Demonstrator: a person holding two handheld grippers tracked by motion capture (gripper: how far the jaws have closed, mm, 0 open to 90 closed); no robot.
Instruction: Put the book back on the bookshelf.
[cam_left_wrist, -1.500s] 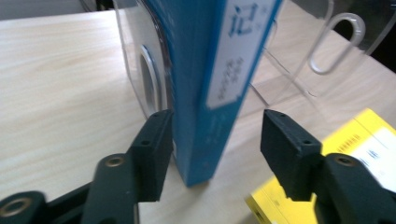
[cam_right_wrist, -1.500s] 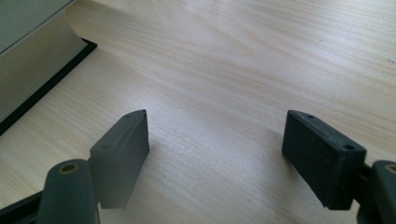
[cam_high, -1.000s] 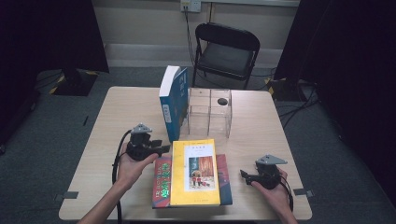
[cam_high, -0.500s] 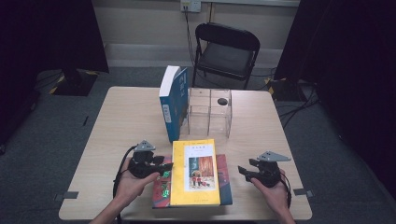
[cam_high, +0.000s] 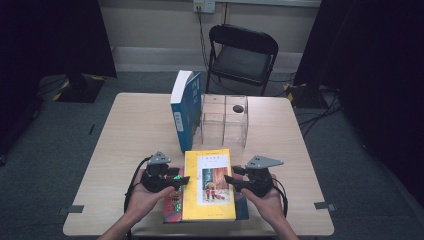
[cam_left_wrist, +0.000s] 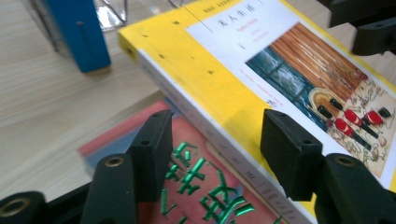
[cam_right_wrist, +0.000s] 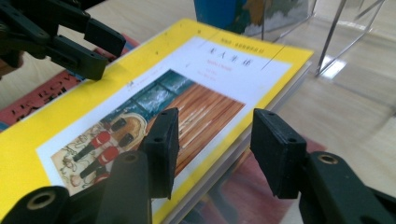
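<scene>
A yellow book (cam_high: 207, 185) lies on a red book (cam_high: 172, 205) at the table's near middle. My left gripper (cam_high: 184, 179) is at the yellow book's left edge. Its jaws have just been opening, and in the left gripper view (cam_left_wrist: 217, 128) they straddle that edge without pressing, one over the red book (cam_left_wrist: 196, 186), one over the yellow cover (cam_left_wrist: 224, 70). My right gripper (cam_high: 229, 180) faces it from the right edge. Its jaws (cam_right_wrist: 217, 123) have just been closing, with the yellow book's (cam_right_wrist: 210, 70) edge between them, untouched.
A blue book (cam_high: 186, 107) stands upright behind the stack, beside a clear acrylic organizer (cam_high: 225, 120). The wooden table (cam_high: 125, 135) has bare room on the left and right. A black folding chair (cam_high: 242, 52) stands beyond the far edge.
The left hand slid down toward the near edge to the book's left side. The right hand rose and came in from the right corner to the book's right edge, its jaws narrowing.
</scene>
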